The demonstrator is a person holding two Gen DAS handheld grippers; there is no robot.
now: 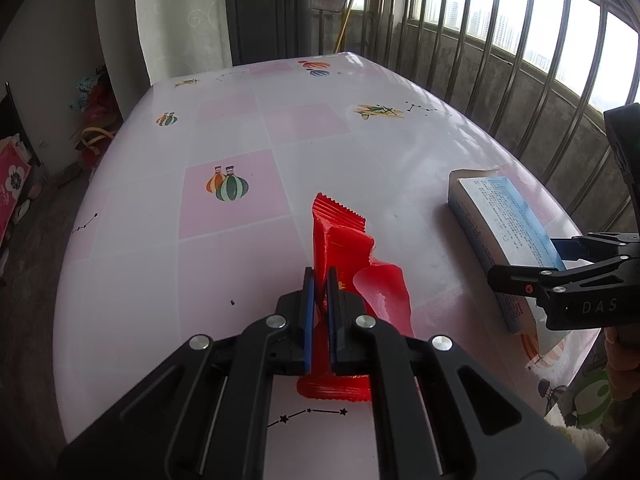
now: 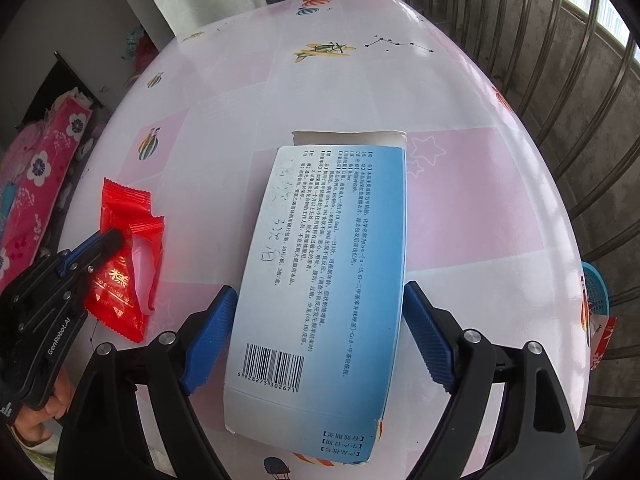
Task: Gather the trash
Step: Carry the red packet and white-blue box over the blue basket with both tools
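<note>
We are at the pickup step: our left gripper (image 1: pixel 320 280) pinches the red wrapper (image 1: pixel 340 240), left of the blue box (image 2: pixel 320 280). Our right gripper (image 2: pixel 316 332) straddles that box, fingers spread, not yet clamping. Next we judge it must close and lift.

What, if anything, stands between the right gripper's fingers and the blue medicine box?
Nothing visible. The blue medicine box lies on the table directly between the right gripper's blue fingers, which flank its two long sides.
</note>
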